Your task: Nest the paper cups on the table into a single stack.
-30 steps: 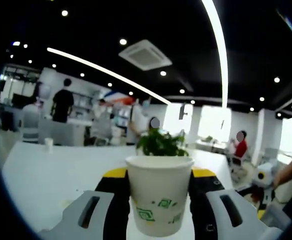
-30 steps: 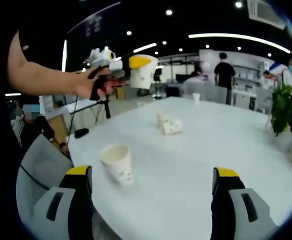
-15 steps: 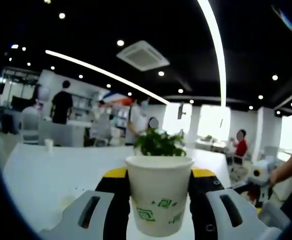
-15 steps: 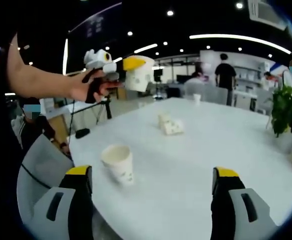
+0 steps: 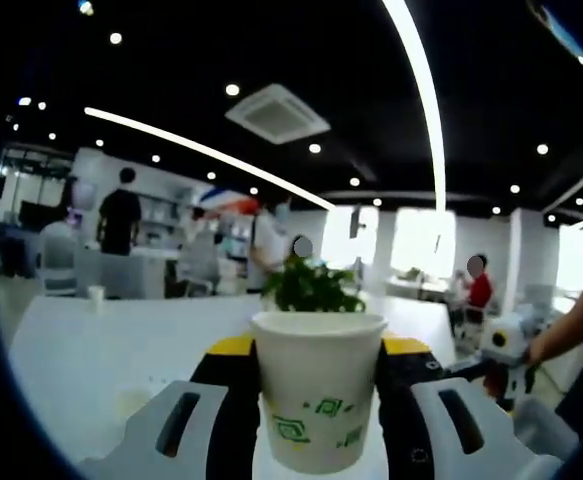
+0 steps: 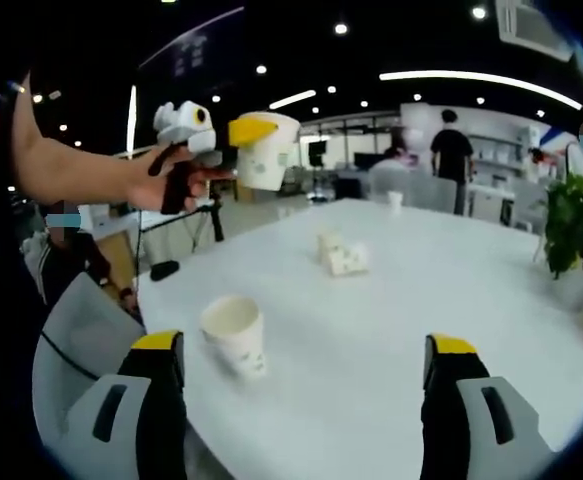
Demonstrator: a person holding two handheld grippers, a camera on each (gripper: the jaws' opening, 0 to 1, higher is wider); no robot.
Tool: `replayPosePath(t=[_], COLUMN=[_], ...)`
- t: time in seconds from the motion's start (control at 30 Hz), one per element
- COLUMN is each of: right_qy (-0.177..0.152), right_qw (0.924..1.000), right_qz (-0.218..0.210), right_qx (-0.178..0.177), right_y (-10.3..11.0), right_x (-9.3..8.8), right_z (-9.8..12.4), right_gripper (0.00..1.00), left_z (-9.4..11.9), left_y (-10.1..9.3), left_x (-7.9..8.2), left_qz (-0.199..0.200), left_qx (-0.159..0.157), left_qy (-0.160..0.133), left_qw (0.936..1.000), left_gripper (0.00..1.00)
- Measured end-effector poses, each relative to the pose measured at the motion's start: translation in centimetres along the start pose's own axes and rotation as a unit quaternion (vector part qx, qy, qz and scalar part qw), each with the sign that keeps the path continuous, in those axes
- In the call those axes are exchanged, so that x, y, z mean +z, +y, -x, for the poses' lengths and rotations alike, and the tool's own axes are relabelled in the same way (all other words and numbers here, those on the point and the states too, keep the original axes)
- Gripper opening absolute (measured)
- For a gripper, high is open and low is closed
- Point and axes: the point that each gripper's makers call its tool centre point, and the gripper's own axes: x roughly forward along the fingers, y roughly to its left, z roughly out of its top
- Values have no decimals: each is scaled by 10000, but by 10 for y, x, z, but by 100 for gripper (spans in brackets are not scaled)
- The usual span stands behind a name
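The left gripper (image 5: 316, 420) has its fingers clamped on an upright paper cup (image 5: 318, 387), held in the air above the white counter (image 6: 441, 300). The right gripper (image 6: 306, 420) hovers low with fingers wide apart, an upright cup (image 6: 235, 334) standing just ahead near the counter's edge. Farther off lies a tipped cup (image 6: 339, 252) (a small far cup (image 6: 394, 199) and a leafy plant (image 6: 576, 230) sit beyond, well clear).

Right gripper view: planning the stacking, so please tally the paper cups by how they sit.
Held cup in left hand-held gripper: 1
Upright on table: 2, near cup and far cup
Tipped cup, blurry clump: at least 1
Total: at least 4
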Motion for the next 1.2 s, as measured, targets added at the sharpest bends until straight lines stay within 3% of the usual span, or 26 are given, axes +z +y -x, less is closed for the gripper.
replayPosePath(t=[0.33,1.2], right_qy=[-59,14], right_qw=[10000,10000], right_qz=[26,-16], right_qx=[37,-8], right_y=[2,3], right_x=[6,-5], right_z=[0,10], right_gripper=[98,98], left_z=[5,21], left_y=[-16,-53], left_x=[4,12], left_qz=[-252,-188], left_qx=[-36,-373], left_qy=[-27,-434], left_qw=[9997,9982], left_gripper=[43,42])
